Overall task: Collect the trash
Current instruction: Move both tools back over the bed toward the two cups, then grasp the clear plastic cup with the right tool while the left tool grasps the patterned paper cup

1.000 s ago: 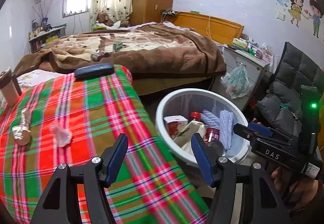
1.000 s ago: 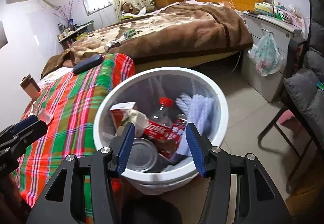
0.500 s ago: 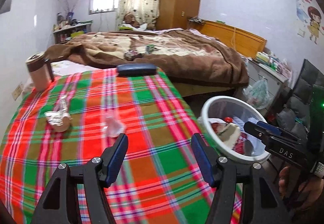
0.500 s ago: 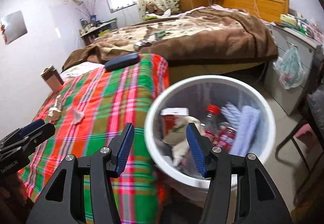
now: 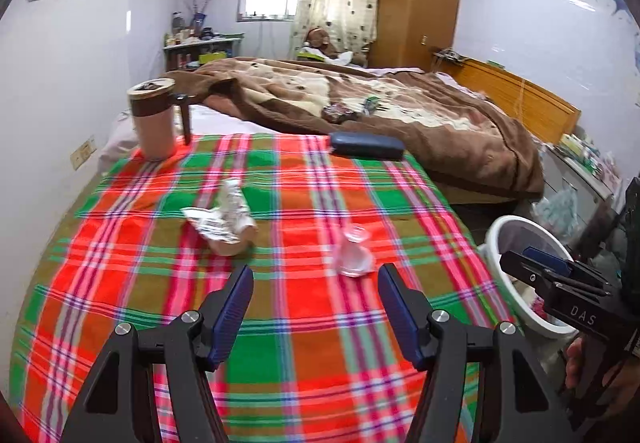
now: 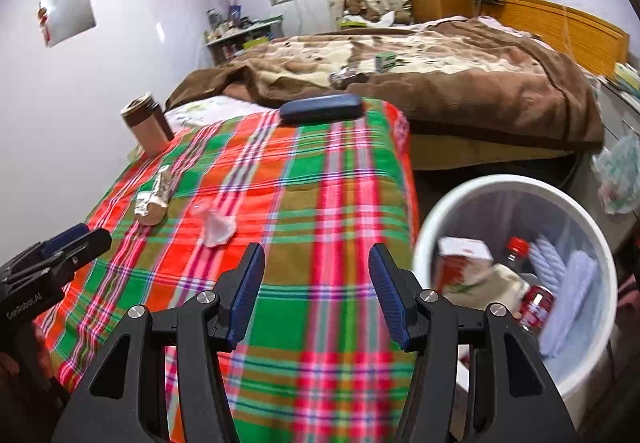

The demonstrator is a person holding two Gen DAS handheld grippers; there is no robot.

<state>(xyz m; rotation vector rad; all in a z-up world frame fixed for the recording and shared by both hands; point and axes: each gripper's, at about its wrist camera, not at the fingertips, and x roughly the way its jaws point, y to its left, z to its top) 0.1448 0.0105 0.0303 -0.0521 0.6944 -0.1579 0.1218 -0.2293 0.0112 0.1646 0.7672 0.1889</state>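
Left wrist view: L gripper (image 5: 314,303) open, empty, over plaid cloth (image 5: 160,283); clear cup (image 5: 352,253) mid-cloth. R gripper (image 6: 316,283) open, empty, bin (image 6: 500,187) off cloth's right edge.

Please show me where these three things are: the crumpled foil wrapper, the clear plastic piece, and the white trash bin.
crumpled foil wrapper (image 5: 224,219), left wrist view, middle of the foil
clear plastic piece (image 5: 352,253), left wrist view, its body
white trash bin (image 6: 500,185), right wrist view, far rim

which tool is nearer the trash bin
Right. The right tool hangs at the table edge with the bin just beside it; the left tool is over the cloth, further from it.
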